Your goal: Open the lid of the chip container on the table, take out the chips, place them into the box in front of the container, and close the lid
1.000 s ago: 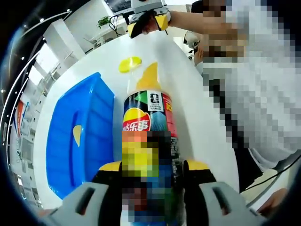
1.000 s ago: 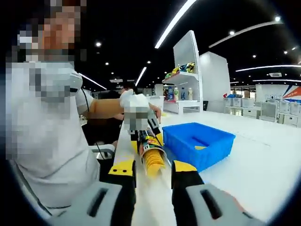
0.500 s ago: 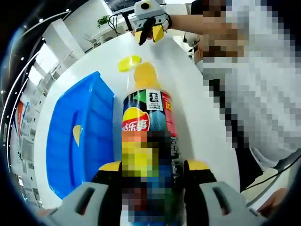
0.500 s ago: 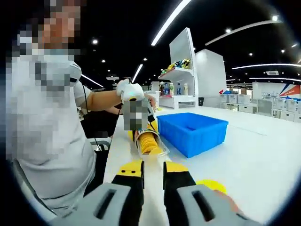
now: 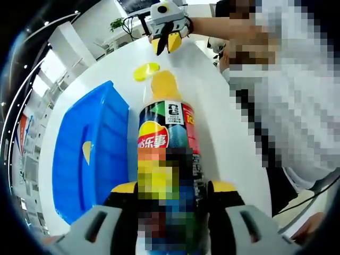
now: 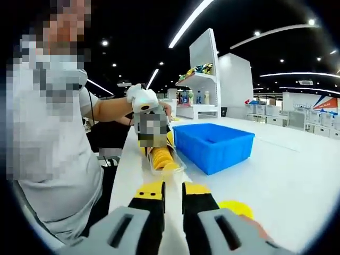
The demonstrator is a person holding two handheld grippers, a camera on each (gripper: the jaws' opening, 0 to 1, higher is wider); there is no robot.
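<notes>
We clamp the can point(image 5: 169, 159) in our left gripper point(image 5: 170, 194) at the frame's bottom centre, its long axis running straight up the frame. The chips point(image 5: 163, 85) jut from its open mouth toward our right gripper point(image 5: 167, 42), top centre, jaws nearly together on nothing, directly in line. The lid point(image 5: 146, 71) lies between, the box point(image 5: 95, 154) left of the can.

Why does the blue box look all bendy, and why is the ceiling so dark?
In the left gripper view the fisheye lens curves the blue box and the table. In the right gripper view the ceiling is dark between bright strip lights, and the box looks straighter.
</notes>
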